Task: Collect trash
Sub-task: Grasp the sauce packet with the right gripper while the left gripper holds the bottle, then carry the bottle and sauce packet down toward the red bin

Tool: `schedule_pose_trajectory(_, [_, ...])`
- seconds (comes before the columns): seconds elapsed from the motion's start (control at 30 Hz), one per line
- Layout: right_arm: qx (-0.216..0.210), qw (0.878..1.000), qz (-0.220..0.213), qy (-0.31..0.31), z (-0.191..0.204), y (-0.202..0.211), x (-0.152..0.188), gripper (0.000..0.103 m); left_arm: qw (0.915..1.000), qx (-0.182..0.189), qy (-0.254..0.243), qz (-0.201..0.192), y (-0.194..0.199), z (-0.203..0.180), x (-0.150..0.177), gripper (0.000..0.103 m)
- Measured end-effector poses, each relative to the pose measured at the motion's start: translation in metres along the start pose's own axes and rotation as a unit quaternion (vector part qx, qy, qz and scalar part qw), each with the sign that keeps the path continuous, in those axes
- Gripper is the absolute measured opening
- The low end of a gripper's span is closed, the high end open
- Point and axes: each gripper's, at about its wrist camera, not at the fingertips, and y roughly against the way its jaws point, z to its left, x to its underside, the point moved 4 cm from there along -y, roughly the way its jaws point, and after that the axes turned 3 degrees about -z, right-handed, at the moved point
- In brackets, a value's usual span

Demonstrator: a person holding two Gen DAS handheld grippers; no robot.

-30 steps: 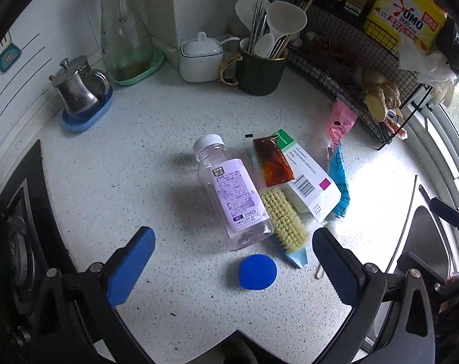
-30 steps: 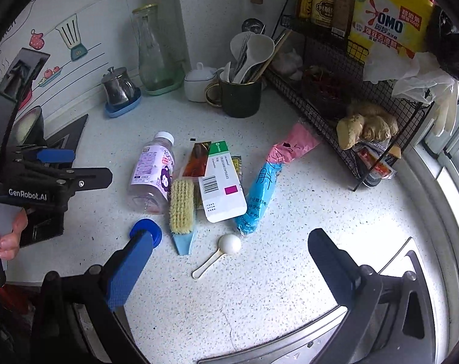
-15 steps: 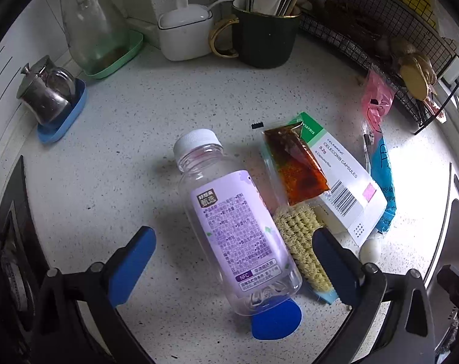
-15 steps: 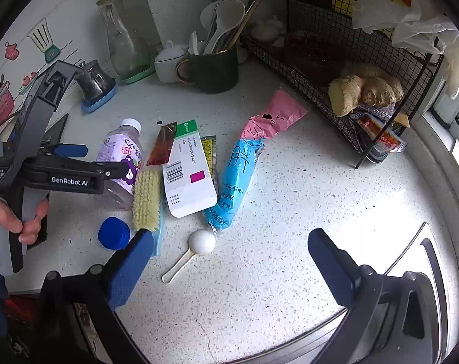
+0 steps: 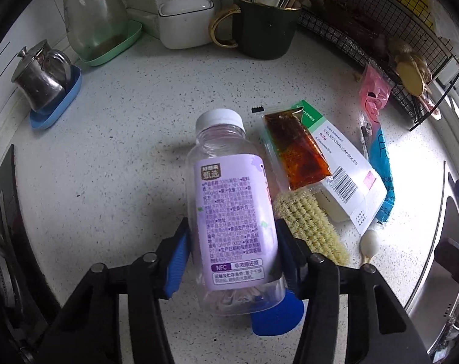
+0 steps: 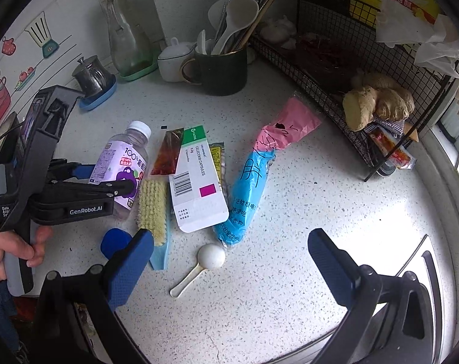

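Left wrist view: left gripper [image 5: 234, 256] points steeply down at the counter [image 5: 138, 139], jaws closing around the lower body of the plastic bottle [image 5: 229, 212], which lies on its side with the white cap pointing away toward the mug [image 5: 266, 27]. The blue pads flank the purple label on both sides and look to be at or almost on the plastic; whether they press yet I cannot tell for sure, so I read this as a grip in the making. To do it well: finish the squeeze gently, since a thin empty bottle will probably buckle or squirt out, keep the pads square on the label rather than on the rounded base, then lift straight up to clear the brush [image 5: 311, 227] touching its right side and the blue cap [image 5: 278, 318] just under its base. Sauce packet [image 5: 296, 151] and medicine box [image 5: 344, 170] lie just beside it, still to collect. Right wrist view: right gripper [image 6: 229, 270] hangs above bare counter with jaws wide apart and nothing between them, near the white scoop [image 6: 211, 256] and the pink-and-blue wrapper [image 6: 253, 179]. A hand [image 6: 8, 248] holds the left tool at the bottle.
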Motion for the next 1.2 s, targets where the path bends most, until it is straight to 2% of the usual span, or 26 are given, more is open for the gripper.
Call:
schedule_pose_trajectory(0.07, [-0.002,1.0,0.009,-0.005,0.004,-0.008,-0.004,0.096,0.9998,0.012,0.01,-0.013,0.012,0.003,0.003,0.047])
schedule_pose_trajectory(0.23, [-0.036,0.999,0.023,-0.014,0.024,-0.032,-0.021,0.092,0.9995,0.007,0.017,-0.026,0.032,0.02,0.012,0.047])
schedule_pose_trajectory(0.4, [-0.059,0.998,0.031,0.002,0.046,-0.056,-0.042,0.076,0.9987,-0.004,0.032,-0.039,0.044,0.041,0.018,0.047])
schedule_pose_trajectory(0.47, [-0.054,0.998,0.033,0.013,0.053,-0.064,-0.05,0.07,0.9983,-0.005,0.04,-0.041,0.046,0.049,0.021,0.047])
schedule_pose_trajectory(0.73, [-0.042,0.997,0.05,0.04,0.069,-0.097,-0.069,0.058,0.998,-0.023,0.041,-0.041,0.048,0.068,0.024,0.047])
schedule_pose_trajectory(0.83, [-0.022,0.997,0.051,0.053,0.073,-0.105,-0.074,0.045,0.9979,-0.029,0.037,-0.044,0.052,0.071,0.022,0.047])
schedule_pose_trajectory(0.9, [-0.014,0.997,0.055,0.061,0.074,-0.112,-0.077,0.043,0.9978,-0.033,0.036,-0.046,0.054,0.073,0.023,0.047])
schedule_pose_trajectory(1.03, [-0.002,0.996,0.048,0.08,0.078,-0.111,-0.079,0.011,0.9977,-0.035,0.034,-0.047,0.059,0.076,0.027,0.047])
schedule_pose_trajectory(1.2, [-0.003,0.995,0.046,0.085,0.081,-0.105,-0.076,0.004,0.9979,-0.029,0.024,-0.052,0.069,0.073,0.035,0.047])
